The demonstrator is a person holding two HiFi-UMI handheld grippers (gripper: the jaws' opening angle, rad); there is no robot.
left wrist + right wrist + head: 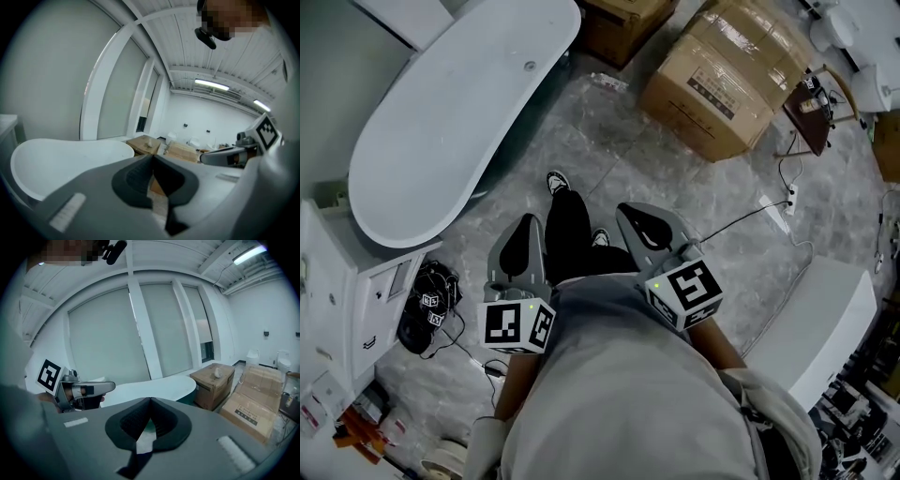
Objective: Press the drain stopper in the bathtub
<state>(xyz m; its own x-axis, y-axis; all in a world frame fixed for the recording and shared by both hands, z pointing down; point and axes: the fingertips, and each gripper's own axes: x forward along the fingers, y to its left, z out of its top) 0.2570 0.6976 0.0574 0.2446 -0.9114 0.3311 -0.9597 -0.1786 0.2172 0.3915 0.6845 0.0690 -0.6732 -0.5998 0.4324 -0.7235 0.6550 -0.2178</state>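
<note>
So basically nothing's done on this one yet. We're standing on the marble floor point(609, 141) with the bathtub point(441, 141) off in the upper left of the head view, and the stopper point(531, 66) is that small round dot in the tub's bottom toward its far end, top of frame. It's untouched as far as we can tell, and too small to say whether it's up or down.

Both tools are held low at the waist, well apart from the tub. The left tool point(529, 227) has its jaws together at the tips with nothing between them, and it's the same deal with the right tool point(630, 214). Each one's own view just shows floor through the little gap behind the tips.

What's left, we'd say, is the whole job: walk over, reach into the tub, and push down on the stopper.

Around us there are cardboard boxes point(722, 84) in the upper right, and one sits close by the tub's far end. A white cabinet point(337, 281) stands at the left edge with a black bundle point(427, 305) on the floor beside it, and a cable point(759, 211) runs along the right side. The floor between us and the tub looks open, so only the tub's rim needs reaching over.
</note>
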